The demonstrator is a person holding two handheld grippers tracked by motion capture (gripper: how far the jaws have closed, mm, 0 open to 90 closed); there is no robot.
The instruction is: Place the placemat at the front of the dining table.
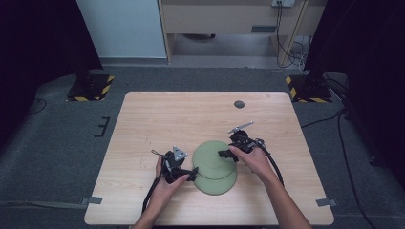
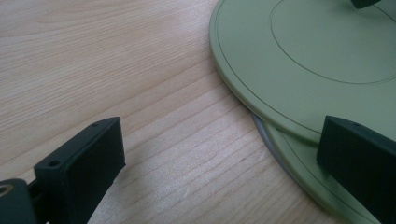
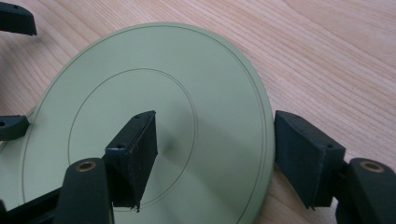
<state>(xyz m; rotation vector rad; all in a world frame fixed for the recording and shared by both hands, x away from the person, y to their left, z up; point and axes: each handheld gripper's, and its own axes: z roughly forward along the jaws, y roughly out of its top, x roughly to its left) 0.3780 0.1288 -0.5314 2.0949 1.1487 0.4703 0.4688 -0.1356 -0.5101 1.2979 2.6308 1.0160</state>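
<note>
Two flat green plates lie overlapped on the wooden table (image 1: 157,119); the upper plate (image 1: 210,156) (image 2: 303,60) (image 3: 210,84) partly covers the lower plate (image 1: 217,185) (image 2: 317,186). My left gripper (image 1: 190,174) (image 2: 219,158) is open at their left edge, one jaw over bare wood and the other over the plates' rims. My right gripper (image 1: 228,153) (image 3: 219,154) is open and straddles the upper plate's rim. One of its jaws is above the plate's inner ring and the other is just outside the edge. Neither pad presses on the plate.
A dark round grommet (image 1: 239,104) sits in the table near its far edge. Two stand bases with yellow-black stripes (image 1: 90,88) (image 1: 305,88) rest on the grey floor behind the table. Cables trail from both grippers toward the person.
</note>
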